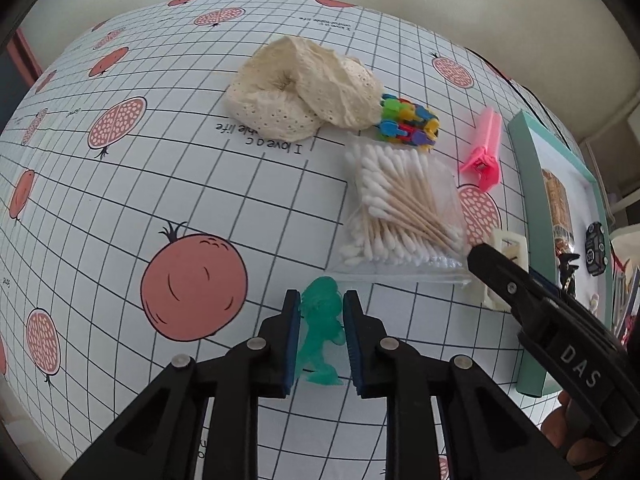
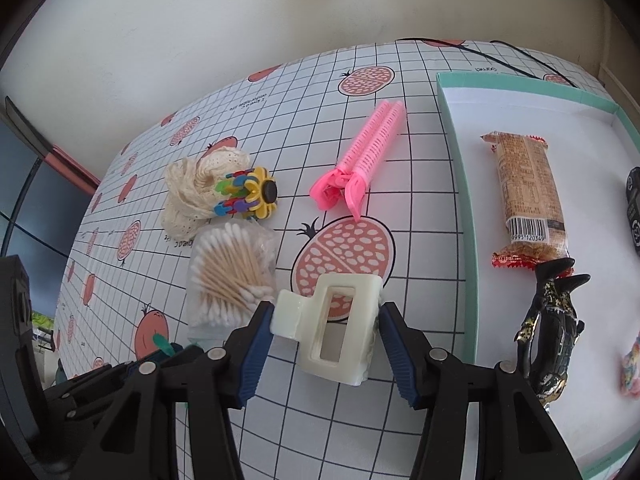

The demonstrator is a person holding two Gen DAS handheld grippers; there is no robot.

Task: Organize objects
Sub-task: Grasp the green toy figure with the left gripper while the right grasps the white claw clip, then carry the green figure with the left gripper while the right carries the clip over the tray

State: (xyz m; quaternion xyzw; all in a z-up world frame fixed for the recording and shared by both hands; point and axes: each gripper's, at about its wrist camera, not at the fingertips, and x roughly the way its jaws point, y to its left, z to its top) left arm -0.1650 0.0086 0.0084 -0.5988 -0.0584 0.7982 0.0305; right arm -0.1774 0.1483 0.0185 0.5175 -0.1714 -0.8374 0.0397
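Hiding green figurine (image 1: 320,332) sides: blue-padded jaws

Home tabletop, pomegranate-print tablecloth (image 1: 200,184), cotton swabs (image 1: 400,208), hair clips (image 2: 360,160)

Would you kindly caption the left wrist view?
Left gripper shut on green figurine, beside bagged cotton swabs.

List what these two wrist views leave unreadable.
- Green figurine, left wrist: the fingers cover its sides; right wrist shows only a sliver.
- Tray, both views: far side cut off by the frame edge.
- Black object, right wrist: cropped, unidentifiable.
- White hair claw, right wrist: pad contact on its right side unclear.
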